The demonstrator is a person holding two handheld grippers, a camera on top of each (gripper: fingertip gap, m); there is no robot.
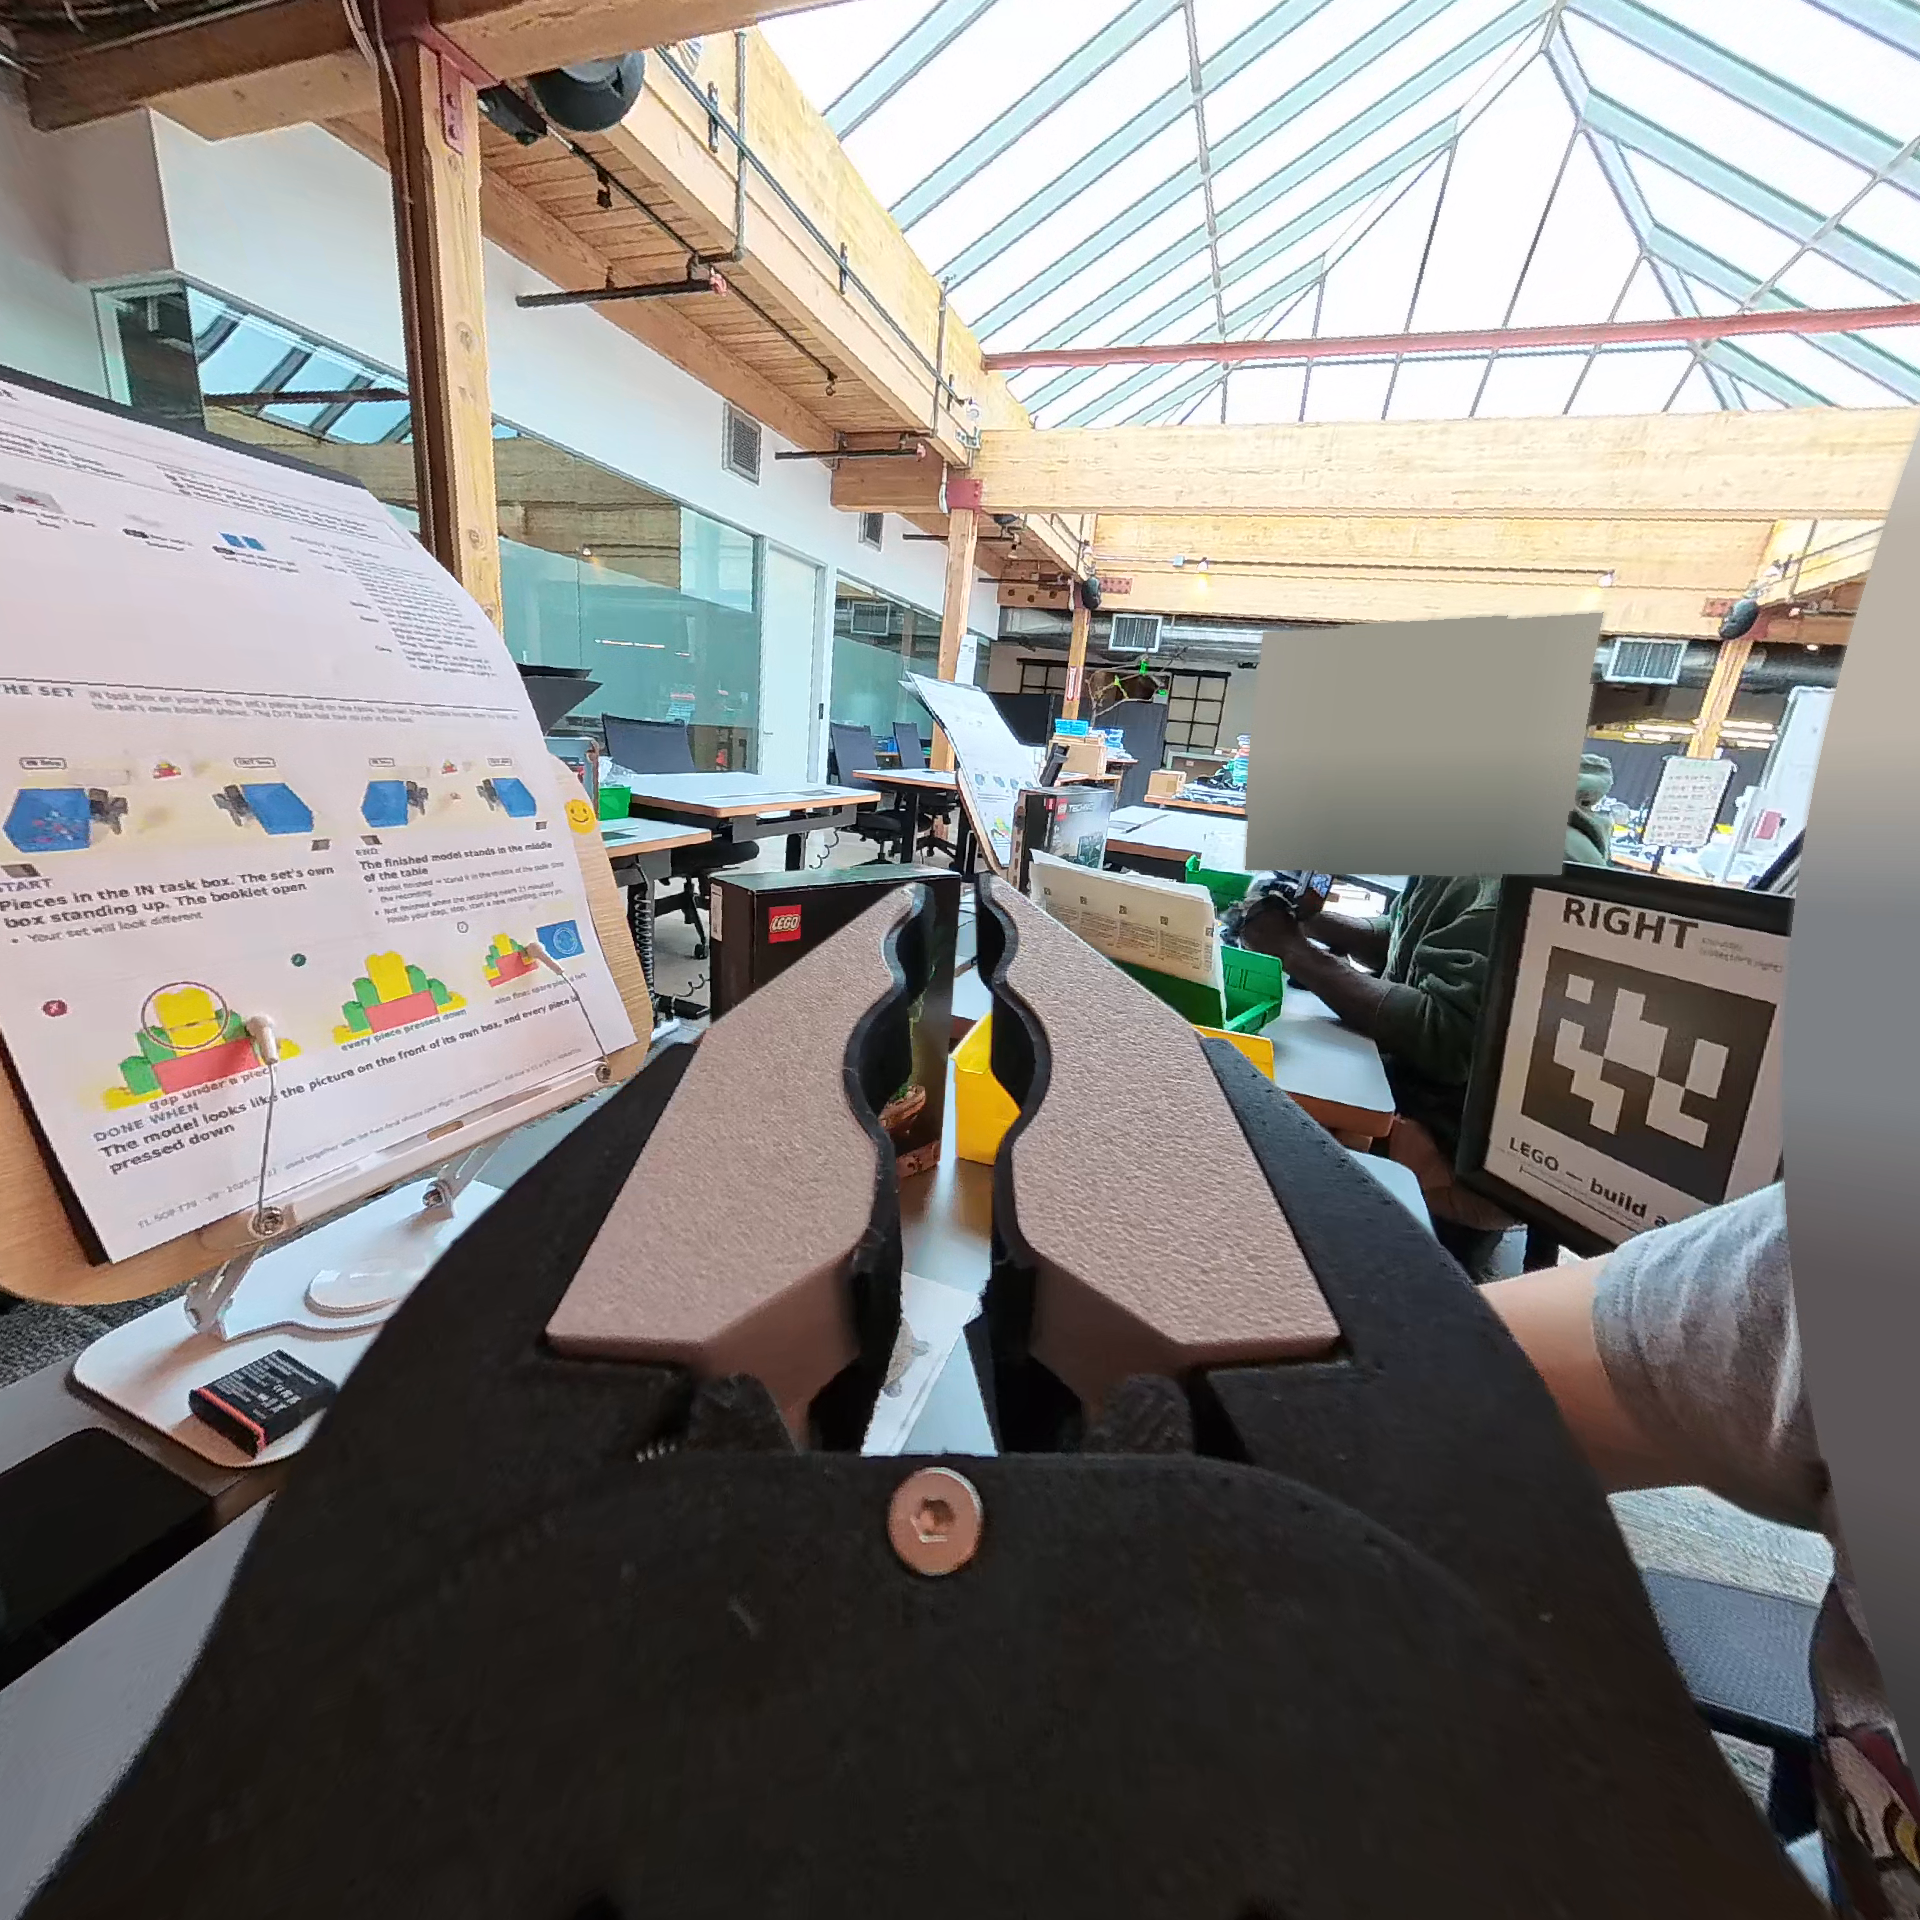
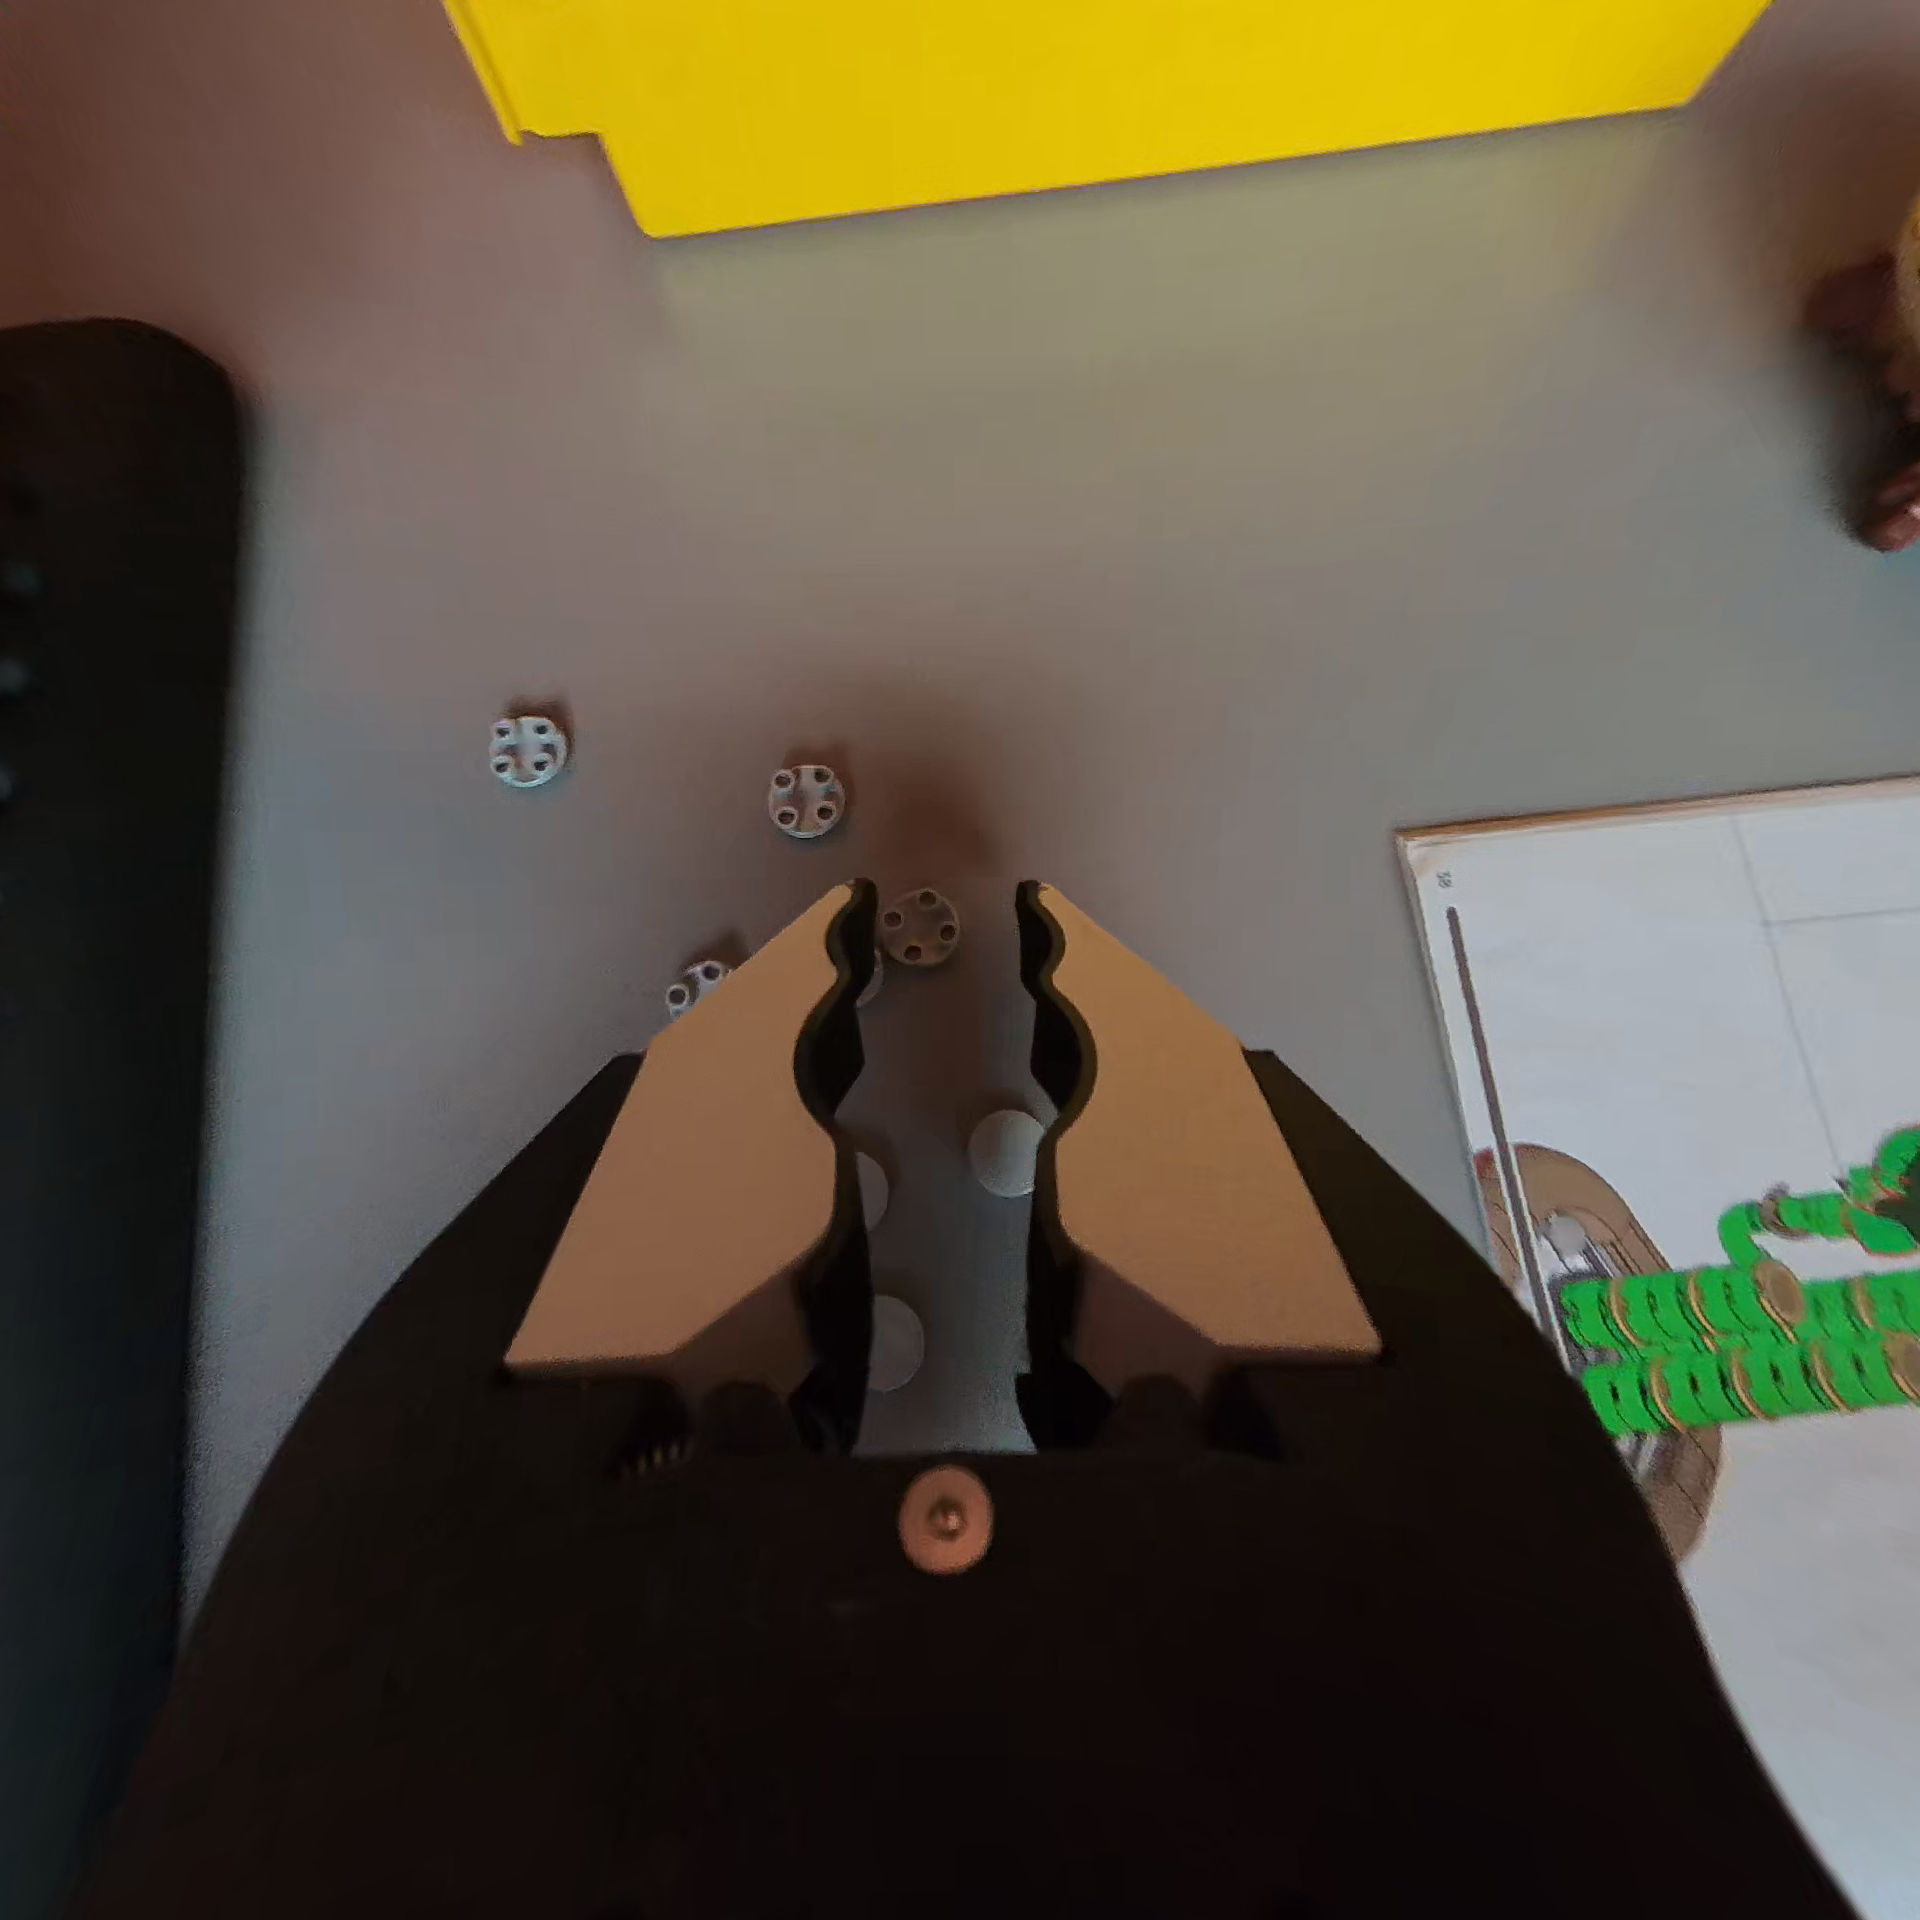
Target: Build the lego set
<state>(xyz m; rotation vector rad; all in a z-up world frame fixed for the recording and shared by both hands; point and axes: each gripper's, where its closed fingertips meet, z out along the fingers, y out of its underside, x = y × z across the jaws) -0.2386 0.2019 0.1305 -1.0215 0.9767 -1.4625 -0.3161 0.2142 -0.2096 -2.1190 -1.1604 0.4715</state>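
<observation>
In the right wrist view my right gripper (image 2: 940, 888) is open and points down at the grey table (image 2: 1143, 520). A small round grey piece with four holes (image 2: 920, 928) lies between its fingertips, not gripped. Similar pieces lie to the left (image 2: 806, 802) (image 2: 528, 750), and one (image 2: 698, 985) is half hidden by the left finger. Smooth round grey pieces (image 2: 1006, 1151) show in the gap between the fingers. My left gripper (image 1: 951, 891) is raised and level, nearly closed and empty. Beyond it stand the black Lego box (image 1: 821, 935) and a yellow bin (image 1: 982, 1091).
The yellow bin (image 2: 1091, 104) lies beyond the pieces, the open booklet (image 2: 1714, 1039) at right, a brown model part (image 2: 1881, 416) at far right, and a black object (image 2: 104, 935) at left. An instruction sheet on a stand (image 1: 260, 831), a marker sign (image 1: 1642, 1049) and a person's arm (image 1: 1662, 1351) flank the left gripper. There is about 35 cm between the tips of the two grippers.
</observation>
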